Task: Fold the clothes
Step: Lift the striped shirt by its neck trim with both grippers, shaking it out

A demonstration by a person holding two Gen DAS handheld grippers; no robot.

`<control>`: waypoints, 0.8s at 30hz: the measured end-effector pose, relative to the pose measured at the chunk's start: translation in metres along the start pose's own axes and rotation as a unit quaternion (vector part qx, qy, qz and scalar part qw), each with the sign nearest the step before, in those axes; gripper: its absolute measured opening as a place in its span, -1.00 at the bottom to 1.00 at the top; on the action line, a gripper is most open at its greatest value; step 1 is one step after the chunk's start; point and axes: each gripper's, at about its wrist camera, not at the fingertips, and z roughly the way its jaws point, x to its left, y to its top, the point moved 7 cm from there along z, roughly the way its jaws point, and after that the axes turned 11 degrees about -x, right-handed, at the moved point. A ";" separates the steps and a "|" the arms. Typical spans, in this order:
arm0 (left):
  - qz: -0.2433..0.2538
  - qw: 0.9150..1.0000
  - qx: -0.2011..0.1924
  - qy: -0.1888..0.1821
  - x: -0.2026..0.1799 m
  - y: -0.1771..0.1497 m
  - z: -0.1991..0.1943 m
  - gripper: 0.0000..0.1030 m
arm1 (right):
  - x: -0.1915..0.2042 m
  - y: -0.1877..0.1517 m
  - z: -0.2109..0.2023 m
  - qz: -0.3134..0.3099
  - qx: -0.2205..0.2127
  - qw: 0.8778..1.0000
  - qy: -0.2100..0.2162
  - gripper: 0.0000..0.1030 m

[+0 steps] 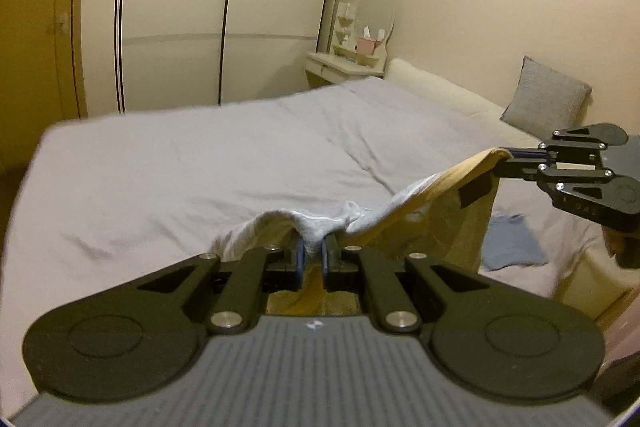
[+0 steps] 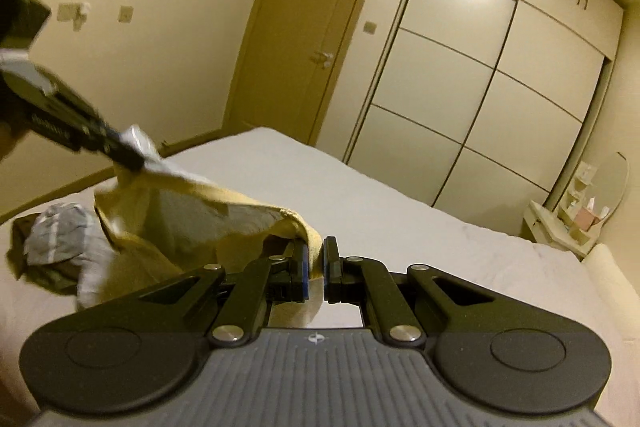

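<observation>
Bedroom, grey bed point(image 1: 180, 163) underneath: yellow-and-grey garment point(image 1: 436, 199) hangs stretched between left gripper point(image 1: 313, 259) and right gripper point(image 1: 516, 161), jaws of both clamped on its edge, so its long axis runs gripper to gripper.

The black two-finger left gripper point(image 1: 313, 251) is clamped on a yellow-and-grey cloth garment point(image 1: 400, 203); the matching black right gripper point(image 2: 315, 259) pinches its other edge, both raised and apart.
</observation>
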 end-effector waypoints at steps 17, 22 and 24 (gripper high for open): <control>-0.072 0.992 0.104 -0.018 -0.040 -0.073 0.177 -0.78 | -0.104 -0.107 0.056 0.047 0.105 0.993 -0.032 -0.91; -0.087 0.987 0.132 0.012 0.011 -0.102 0.249 -0.28 | -0.125 -0.165 0.109 0.086 0.196 0.974 -0.068 -0.91; -0.078 0.987 0.141 0.005 0.020 -0.109 0.267 -0.19 | -0.135 -0.186 0.125 0.104 0.227 0.965 -0.085 -0.91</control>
